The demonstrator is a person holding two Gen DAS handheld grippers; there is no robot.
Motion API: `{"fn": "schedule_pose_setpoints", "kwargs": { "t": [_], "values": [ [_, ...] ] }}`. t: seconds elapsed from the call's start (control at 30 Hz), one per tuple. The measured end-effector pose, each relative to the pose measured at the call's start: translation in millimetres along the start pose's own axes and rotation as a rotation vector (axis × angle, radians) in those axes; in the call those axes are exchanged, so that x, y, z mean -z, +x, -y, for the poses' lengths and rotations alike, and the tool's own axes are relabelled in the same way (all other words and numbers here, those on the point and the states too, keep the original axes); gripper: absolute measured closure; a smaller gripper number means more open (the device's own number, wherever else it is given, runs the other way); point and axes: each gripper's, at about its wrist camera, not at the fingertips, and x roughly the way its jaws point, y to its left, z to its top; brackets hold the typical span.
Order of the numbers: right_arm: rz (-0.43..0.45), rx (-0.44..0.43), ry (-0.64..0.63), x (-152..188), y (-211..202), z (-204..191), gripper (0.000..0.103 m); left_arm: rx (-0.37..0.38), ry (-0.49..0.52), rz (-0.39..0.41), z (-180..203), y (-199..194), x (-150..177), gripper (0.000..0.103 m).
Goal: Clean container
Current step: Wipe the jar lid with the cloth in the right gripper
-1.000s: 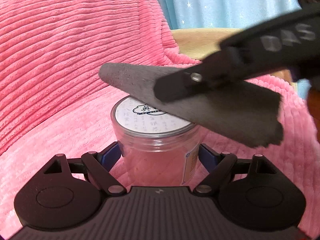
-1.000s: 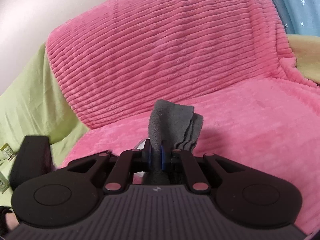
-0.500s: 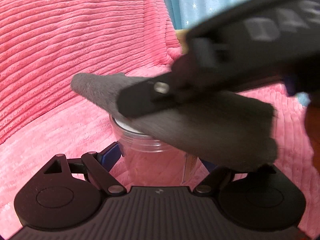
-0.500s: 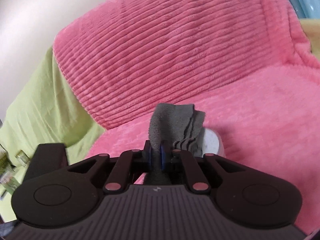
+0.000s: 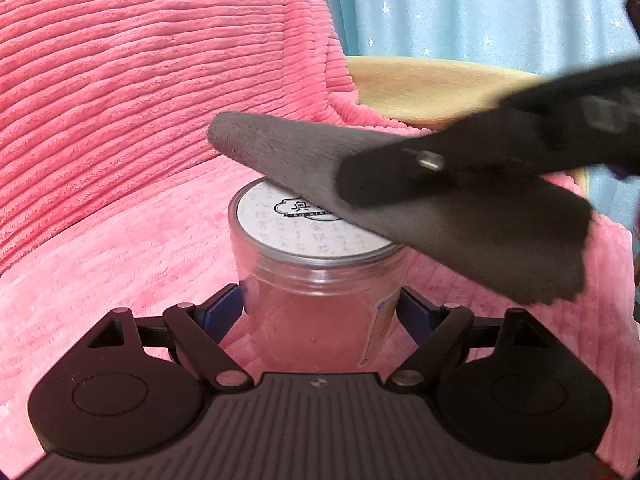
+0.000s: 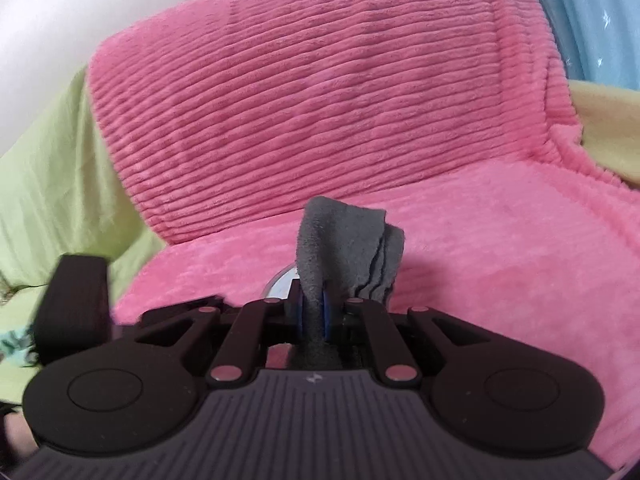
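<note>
The container (image 5: 320,304) is clear, glossy plastic with a matt white printed lid (image 5: 296,228). The grey cloth (image 5: 460,220) looks soft and napped (a suede-like finish). The pink blanket (image 6: 320,100) is plush, ribbed fleece.

Your clear plastic jar (image 5: 320,304) stands upright on the pink blanket (image 5: 120,240), its white printed lid (image 5: 304,228) screwed on. Your folded grey cloth (image 5: 460,216) lies tilted across the lid's right side, its far tip reaching past the rim.
</note>
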Motion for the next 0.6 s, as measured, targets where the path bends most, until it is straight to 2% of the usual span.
{"fn": "schedule_pose_setpoints", "kwargs": {
  "t": [0.13,0.27,0.47,0.6],
  "values": [
    [-0.009,-0.071,0.04,5.5,-5.5,1.2,0.096,-0.01,0.013,-0.003,5.9,-3.2,2.9,0.019],
    [0.001,-0.113,0.077,-0.2,10.2,4.3,0.097,-0.005,0.002,-0.003,6.2,-4.4,4.8,0.019],
    [0.053,-0.063,0.105,-8.5,24.1,17.0,0.097,0.0,0.001,-0.002,2.1,-0.1,0.2,0.02],
    [0.053,-0.082,0.138,-4.9,19.8,23.5,0.097,-0.022,0.041,-0.006,10.2,-0.8,-0.1,0.018]
  ]
}}
